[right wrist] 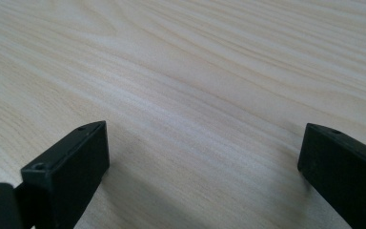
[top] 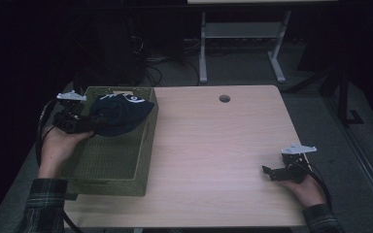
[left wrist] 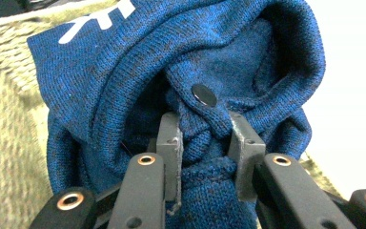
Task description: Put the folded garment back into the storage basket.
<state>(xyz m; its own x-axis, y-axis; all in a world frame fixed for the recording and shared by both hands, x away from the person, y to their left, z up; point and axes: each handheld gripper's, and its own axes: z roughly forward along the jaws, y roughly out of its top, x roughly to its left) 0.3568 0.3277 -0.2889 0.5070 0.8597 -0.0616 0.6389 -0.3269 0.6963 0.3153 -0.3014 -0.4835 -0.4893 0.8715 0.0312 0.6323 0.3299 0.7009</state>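
A dark blue knitted garment point(top: 121, 114) with white lettering and a black snap button point(left wrist: 204, 95) hangs over the far end of an olive green woven basket point(top: 145, 145) at the table's left. My left gripper point(top: 96, 124) is shut on a bunched fold of the garment point(left wrist: 202, 136), which is pinched between both pads. Near the table's right front edge, my right gripper point(top: 268, 171) rests low over the wood. Its jaws stand wide apart, and between them is bare tabletop point(right wrist: 205, 143).
The light wooden table point(top: 213, 145) has a round cable hole point(top: 224, 98) near its far edge. Behind the table, a white desk frame point(top: 243, 43) stands on a dark floor with cables. The basket takes up the table's left side.
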